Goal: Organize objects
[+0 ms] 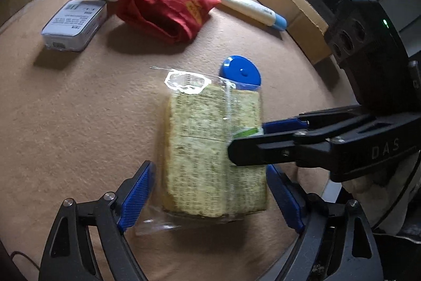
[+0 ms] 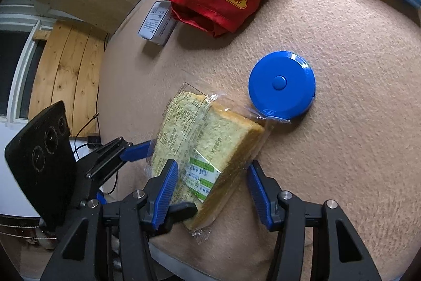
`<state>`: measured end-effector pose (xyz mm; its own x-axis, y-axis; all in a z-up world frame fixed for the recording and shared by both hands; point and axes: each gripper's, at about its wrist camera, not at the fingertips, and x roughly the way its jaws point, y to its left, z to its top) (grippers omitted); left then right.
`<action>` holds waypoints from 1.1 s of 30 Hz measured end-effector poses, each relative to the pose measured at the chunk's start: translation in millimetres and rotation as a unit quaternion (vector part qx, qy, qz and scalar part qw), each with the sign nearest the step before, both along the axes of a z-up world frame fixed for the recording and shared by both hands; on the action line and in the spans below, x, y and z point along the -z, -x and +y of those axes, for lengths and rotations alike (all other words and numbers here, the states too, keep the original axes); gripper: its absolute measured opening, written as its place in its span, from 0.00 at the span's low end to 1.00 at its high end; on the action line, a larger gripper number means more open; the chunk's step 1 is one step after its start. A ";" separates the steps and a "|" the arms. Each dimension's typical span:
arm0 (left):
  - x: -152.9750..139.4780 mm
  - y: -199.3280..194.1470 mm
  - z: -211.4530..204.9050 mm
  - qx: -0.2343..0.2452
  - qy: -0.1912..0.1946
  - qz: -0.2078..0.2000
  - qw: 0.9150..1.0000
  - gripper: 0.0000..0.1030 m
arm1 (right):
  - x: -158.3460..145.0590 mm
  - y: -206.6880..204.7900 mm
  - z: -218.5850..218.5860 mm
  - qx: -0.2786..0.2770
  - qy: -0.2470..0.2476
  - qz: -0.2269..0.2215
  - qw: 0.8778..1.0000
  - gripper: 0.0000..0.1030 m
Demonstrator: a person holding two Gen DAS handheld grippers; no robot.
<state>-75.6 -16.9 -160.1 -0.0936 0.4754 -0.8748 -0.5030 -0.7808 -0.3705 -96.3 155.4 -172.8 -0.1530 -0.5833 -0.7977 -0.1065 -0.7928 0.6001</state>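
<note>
1. Claw first, seen from my left wrist: my left claw (image 1: 209, 199) points steeply down at the table (image 1: 65, 109), its jaws spread wide to either side of the wrapped bread (image 1: 213, 152). The left pad stands clear of the wrapper; whether the right pad (image 1: 282, 198) touches it I cannot tell.
2. My right claw (image 1: 247, 146) reaches in from the right, and its fingers close on the near right edge of the bread.
3. Behind the bread lies a blue tape measure (image 1: 240, 73); farther back are a red bag (image 1: 171, 4), a white box (image 1: 75, 24), a tube (image 1: 252, 8) and a cardboard box (image 1: 289, 9).
4. From my right wrist: my right claw (image 2: 210, 191) tilts down, jaws partly closed and gripping the bread (image 2: 210, 138), which is tipped up on one edge.
5. My left claw (image 2: 126, 157) comes in at the left, one blue pad beside the wrapper.
6. The tape measure (image 2: 281, 84) lies flat, just past the bread's far corner.
</note>
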 end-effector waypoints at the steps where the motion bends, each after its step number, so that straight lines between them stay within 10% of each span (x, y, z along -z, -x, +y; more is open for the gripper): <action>1: -1.6 -2.5 1.0 -0.003 0.002 0.007 1.000 0.84 | -0.2 -0.1 -1.2 -0.004 -0.001 0.000 1.000 0.49; 18: -27.8 -51.0 16.4 -0.116 -0.026 0.044 0.992 0.68 | -33.1 -16.6 0.1 -0.031 -0.043 0.049 0.997 0.48; 33: -85.4 -12.7 128.5 -0.083 -0.057 0.100 0.990 0.68 | -99.6 -6.9 113.0 0.028 -0.072 0.111 0.991 0.47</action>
<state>-62.8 111.6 -74.6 -0.3444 0.5333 -0.7727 -0.4425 -0.8180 -0.3674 -89.4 268.5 -73.2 -0.3626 -0.4514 -0.8153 -0.0314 -0.8684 0.4948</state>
